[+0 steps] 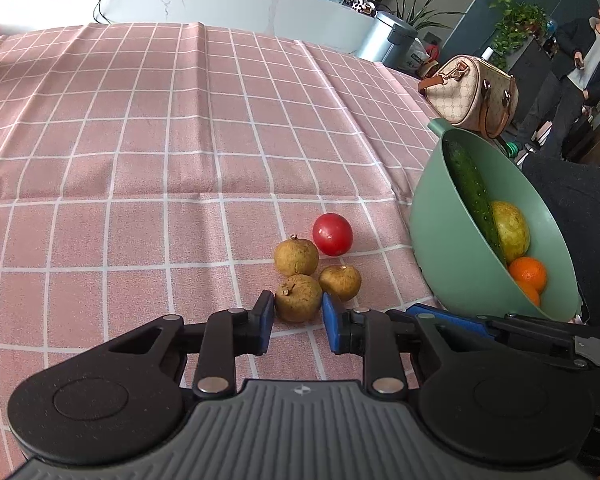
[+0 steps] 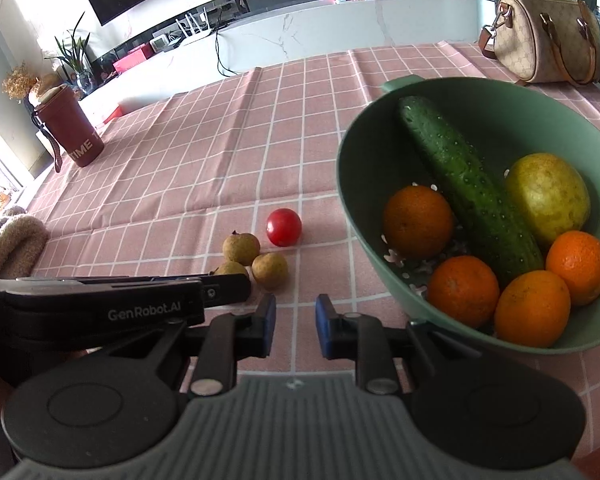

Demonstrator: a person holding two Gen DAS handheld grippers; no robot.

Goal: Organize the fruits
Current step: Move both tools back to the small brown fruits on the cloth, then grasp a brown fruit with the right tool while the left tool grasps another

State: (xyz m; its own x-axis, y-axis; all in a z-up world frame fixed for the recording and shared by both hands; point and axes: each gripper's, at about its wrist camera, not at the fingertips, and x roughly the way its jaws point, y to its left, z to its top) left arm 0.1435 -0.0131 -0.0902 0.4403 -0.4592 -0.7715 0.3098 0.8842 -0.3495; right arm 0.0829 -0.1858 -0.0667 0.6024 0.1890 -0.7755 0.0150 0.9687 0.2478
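Three brown longans and a red tomato lie on the pink checked cloth. My left gripper is open, its blue pads on either side of the nearest longan, not squeezing it. The other two longans sit just beyond. A green bowl at the right holds a cucumber, a yellow-green fruit and several oranges. My right gripper is open and empty, low over the cloth in front of the bowl. The left gripper's arm hides part of the nearest longan there.
A beige handbag stands at the far right of the table. A brown flask sleeve stands at the far left. A person stands beyond the table's right edge. A white counter runs behind the table.
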